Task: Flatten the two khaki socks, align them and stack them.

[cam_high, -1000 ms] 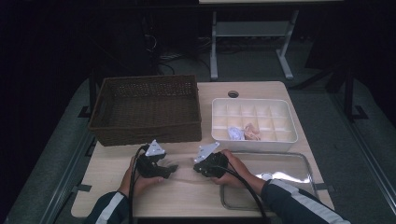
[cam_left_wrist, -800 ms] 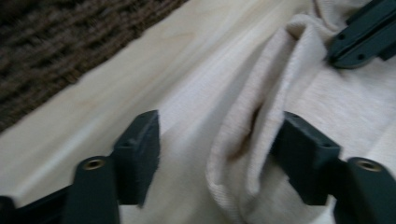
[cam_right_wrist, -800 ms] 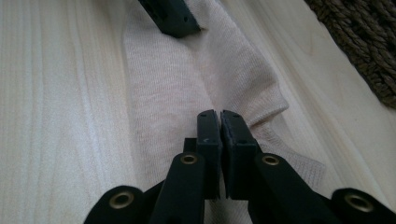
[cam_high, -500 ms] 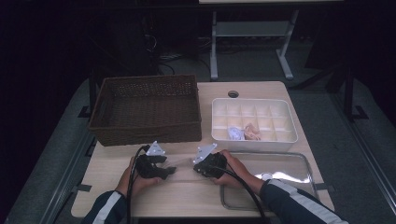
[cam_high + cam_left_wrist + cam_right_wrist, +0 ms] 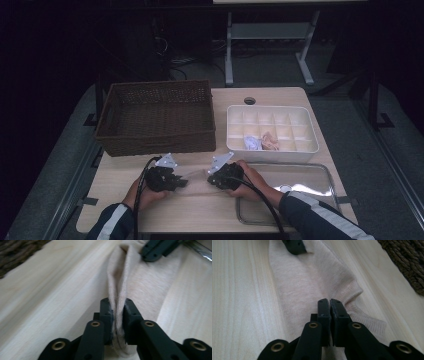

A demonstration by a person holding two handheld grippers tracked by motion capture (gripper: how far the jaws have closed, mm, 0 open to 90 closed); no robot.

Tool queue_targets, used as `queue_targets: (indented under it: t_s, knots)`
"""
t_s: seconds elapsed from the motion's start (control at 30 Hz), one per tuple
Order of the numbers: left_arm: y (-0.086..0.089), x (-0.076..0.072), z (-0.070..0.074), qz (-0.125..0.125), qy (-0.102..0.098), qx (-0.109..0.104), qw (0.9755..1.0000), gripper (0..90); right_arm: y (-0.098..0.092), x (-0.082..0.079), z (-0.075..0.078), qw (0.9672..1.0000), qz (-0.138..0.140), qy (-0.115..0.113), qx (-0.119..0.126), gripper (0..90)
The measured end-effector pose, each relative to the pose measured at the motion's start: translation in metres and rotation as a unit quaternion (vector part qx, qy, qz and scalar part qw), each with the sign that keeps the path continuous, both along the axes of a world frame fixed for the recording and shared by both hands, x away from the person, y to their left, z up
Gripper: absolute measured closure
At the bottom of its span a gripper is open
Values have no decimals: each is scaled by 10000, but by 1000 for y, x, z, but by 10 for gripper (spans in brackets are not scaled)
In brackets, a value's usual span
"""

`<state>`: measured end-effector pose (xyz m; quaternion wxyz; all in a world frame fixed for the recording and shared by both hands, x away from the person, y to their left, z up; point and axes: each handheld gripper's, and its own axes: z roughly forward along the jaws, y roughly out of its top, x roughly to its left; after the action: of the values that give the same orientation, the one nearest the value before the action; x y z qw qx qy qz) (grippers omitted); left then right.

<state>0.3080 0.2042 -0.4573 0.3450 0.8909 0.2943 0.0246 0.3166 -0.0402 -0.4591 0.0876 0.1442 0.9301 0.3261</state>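
The sock lies near the counter's front edge, pinched by left claw, which has just been closing, and right claw; moving it is still left.

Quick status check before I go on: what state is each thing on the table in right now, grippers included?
Left gripper: fingers have just been closing, now pinching one end of the sock.
Right gripper: shut on the other end.
Sock: lying on the table, bunched at both grips.
Wicker basket: upright.
Divided box: open, two small items inside.
Metal tray: flat.
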Motion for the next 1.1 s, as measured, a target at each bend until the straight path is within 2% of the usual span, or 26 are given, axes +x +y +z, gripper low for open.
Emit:
queue_targets:
  t_s: [0.07,0.2,0.33,0.37,0.4,0.47,0.5,0.6,0.63,0.67,0.8,0.93,0.97,1.07,1.1]
  knots:
    - [-1,0,0,-50,76,-56,9999,815,-2,1,0,10000,8,-6,10,859]
    - [-2,-1,2,-157,84,-65,9998,820,-4,2,0,9999,-42,85,50,860]
    - [-4,-5,5,-221,87,-253,9994,821,-6,2,0,10000,-6,5,-27,860]
    - [-3,-7,9,-258,95,-417,9988,822,-6,3,0,10000,-14,35,-29,860]
    - [-3,-7,9,-258,95,-417,9988,823,-6,3,0,10000,-14,35,-29,860]
    - [-2,-9,13,-332,162,-799,9961,824,-5,2,1,10000,-28,37,-51,860]
    - [-2,-9,14,-337,178,-952,9947,823,-4,3,1,9999,39,-54,-83,860]
    - [-3,-9,18,-402,197,-1365,9896,823,-3,4,1,10000,18,8,-80,859]
    - [-3,-9,18,-402,197,-1365,9896,822,-3,4,1,10000,18,8,-80,859]
    - [-4,-9,19,-372,212,-1462,9883,822,-2,4,1,10000,15,22,-74,858]
    - [-3,-7,21,-268,123,-1656,9858,820,-1,5,1,9999,73,-58,-102,858]
    - [-1,-5,24,-115,15,-1675,9858,823,0,4,1,9999,51,-75,-98,857]
    - [-1,-3,25,-9,0,-1747,9846,824,0,4,1,9999,34,-81,-97,856]
    - [-4,-2,26,7,-55,-1777,9841,825,0,3,1,9999,-13,-86,-94,854]
    - [-6,-2,27,20,-95,-1831,9830,826,1,3,1,9999,-22,-92,-95,852]
